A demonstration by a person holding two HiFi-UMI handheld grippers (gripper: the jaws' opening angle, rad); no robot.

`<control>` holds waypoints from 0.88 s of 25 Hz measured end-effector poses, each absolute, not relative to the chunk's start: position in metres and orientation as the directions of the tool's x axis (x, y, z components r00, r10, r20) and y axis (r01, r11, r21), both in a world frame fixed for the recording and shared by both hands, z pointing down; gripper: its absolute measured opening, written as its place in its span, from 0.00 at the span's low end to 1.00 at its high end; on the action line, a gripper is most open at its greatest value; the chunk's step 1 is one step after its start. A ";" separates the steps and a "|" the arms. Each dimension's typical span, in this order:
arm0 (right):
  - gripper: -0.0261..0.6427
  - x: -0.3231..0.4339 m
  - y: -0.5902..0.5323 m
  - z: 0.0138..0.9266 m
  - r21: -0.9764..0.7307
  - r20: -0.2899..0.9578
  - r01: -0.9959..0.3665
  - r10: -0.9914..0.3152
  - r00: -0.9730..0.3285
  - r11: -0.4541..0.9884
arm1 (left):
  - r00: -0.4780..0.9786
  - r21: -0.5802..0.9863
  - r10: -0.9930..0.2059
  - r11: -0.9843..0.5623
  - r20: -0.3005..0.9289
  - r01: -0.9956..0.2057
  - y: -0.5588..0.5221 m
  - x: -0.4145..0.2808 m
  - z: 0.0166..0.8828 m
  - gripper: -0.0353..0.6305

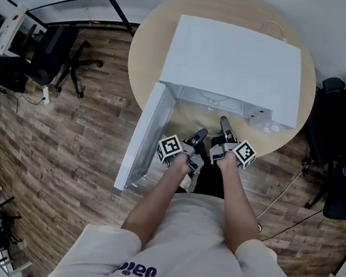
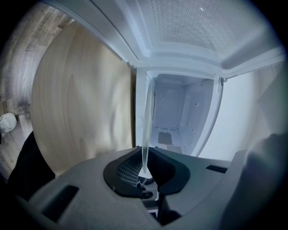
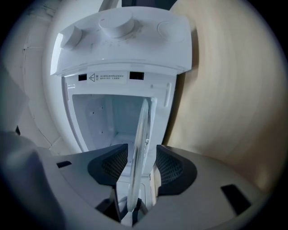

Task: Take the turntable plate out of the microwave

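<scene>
Two handheld grippers meet at the open front of a white microwave, which we see from above on a round, pale wooden desk. The microwave door hangs open to the left of the picture, out past the desk edge and over a wood-plank floor. A person's bare forearms reach forward to the grippers.

In the left gripper view, we find the left gripper with its jaws pressed nearly together, pinching the rim of the clear glass turntable plate. The plate shows edge-on as a thin pale line running toward the white cavity.

In the right gripper view, the right gripper has its jaws spread wide. The same plate stands between them, with a gap on each side, so neither pad presses on it. Beyond it we see the cavity and the control panel with its round knobs.

The plate sits at the mouth of the microwave; we cannot tell whether its far rim is inside.
</scene>
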State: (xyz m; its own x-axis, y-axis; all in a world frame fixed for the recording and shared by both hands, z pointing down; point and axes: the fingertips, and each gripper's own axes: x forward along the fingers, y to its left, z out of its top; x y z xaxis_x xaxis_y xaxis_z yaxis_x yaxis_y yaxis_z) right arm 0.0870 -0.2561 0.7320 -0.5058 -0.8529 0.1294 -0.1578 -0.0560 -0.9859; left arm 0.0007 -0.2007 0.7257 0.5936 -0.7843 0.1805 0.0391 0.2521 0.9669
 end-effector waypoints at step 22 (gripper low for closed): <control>0.09 0.093 -0.247 0.725 -0.998 0.055 -0.041 -0.867 -0.496 -0.040 | 0.639 0.979 -0.758 0.200 0.131 0.035 -0.169 0.010 0.714 0.11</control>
